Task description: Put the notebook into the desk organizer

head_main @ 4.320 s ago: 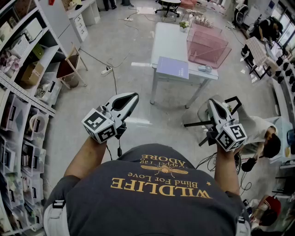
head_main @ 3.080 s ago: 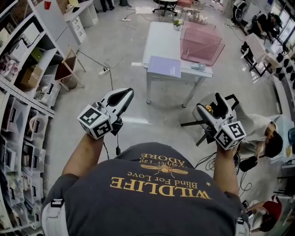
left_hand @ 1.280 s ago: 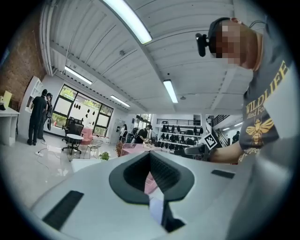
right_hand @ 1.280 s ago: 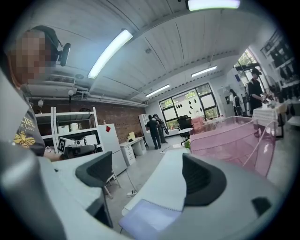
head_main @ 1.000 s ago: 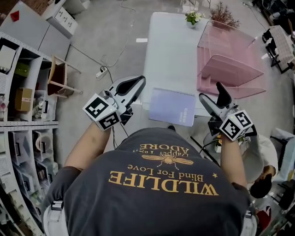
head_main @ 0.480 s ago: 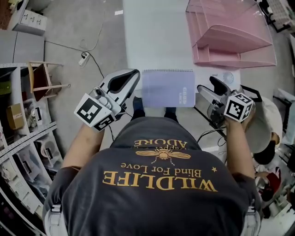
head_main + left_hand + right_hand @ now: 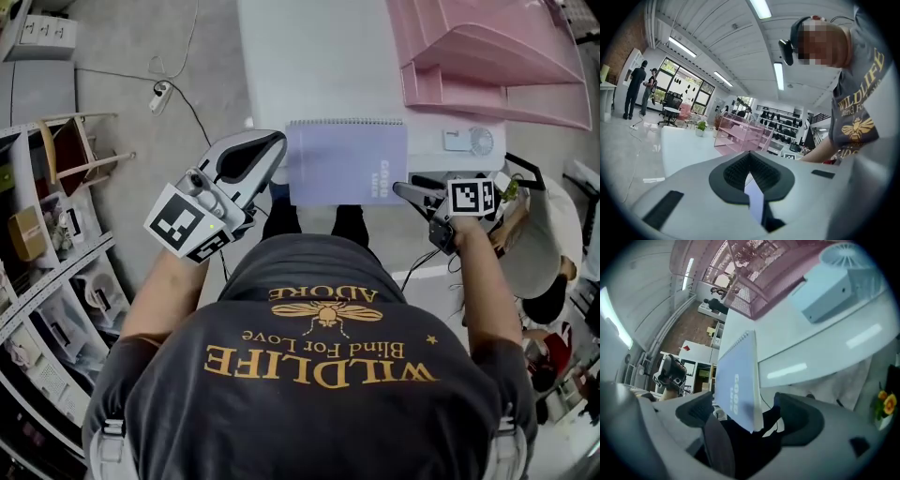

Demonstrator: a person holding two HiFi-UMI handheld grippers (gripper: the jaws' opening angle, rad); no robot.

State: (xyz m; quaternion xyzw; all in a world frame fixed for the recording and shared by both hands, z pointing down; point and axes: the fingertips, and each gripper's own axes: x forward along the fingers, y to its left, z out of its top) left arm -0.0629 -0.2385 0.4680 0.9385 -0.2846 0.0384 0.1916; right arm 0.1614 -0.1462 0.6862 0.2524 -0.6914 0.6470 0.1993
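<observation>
Both forearms reach forward, left gripper point(image 7: 278, 140) with jaws together, right gripper point(image 7: 403, 190) with jaws apart.

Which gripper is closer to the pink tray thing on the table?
Right. The right hand-held gripper is at the notebook's near right corner, just in front of the pink organizer. The left hand-held gripper is beside the notebook's left edge, farther off.

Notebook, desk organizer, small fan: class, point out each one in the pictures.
notebook point(image 7: 346, 161): head view, middle of its purple cover.
desk organizer point(image 7: 497, 56): head view, its pink sloping upper tray.
small fan point(image 7: 467, 141): head view, its pale body.
</observation>
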